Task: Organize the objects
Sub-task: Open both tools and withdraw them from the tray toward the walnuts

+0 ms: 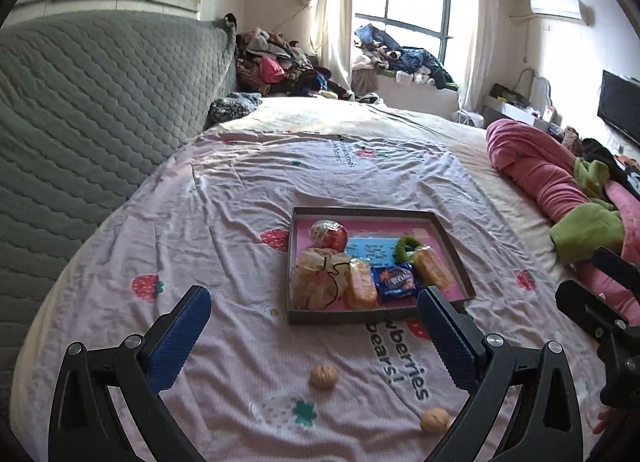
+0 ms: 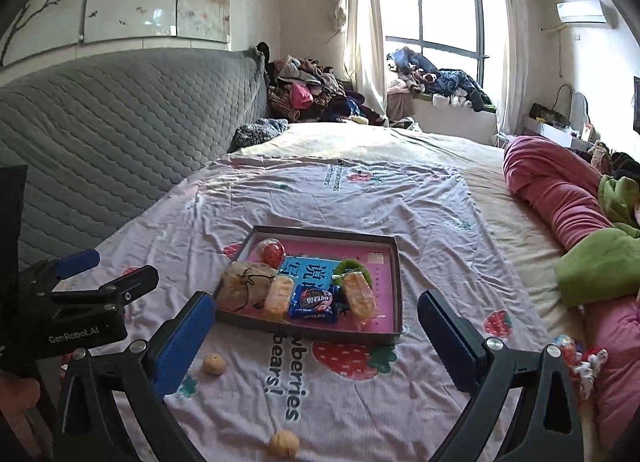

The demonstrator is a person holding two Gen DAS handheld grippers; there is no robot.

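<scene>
Tan and hard-shelled, the two walnuts (image 1: pixel 324 376) (image 1: pixel 435 419) lie loose on the pink strawberry sheet (image 1: pixel 224 230), just short of the tray (image 1: pixel 362 317) that already holds the wrapped snacks. You should find them light, rigid and round, so they will likely roll or squirt out if pinched off-centre; take each across its widest middle and close gently. Soft bedding beneath will give, so press down little. Your left gripper (image 1: pixel 314 324) stands wide with nothing between its pads, and your right gripper (image 2: pixel 316 328) is spread just as wide and empty. Beyond the tray, a pink quilt (image 1: pixel 536 166) is bunched at the bed's edge.
</scene>
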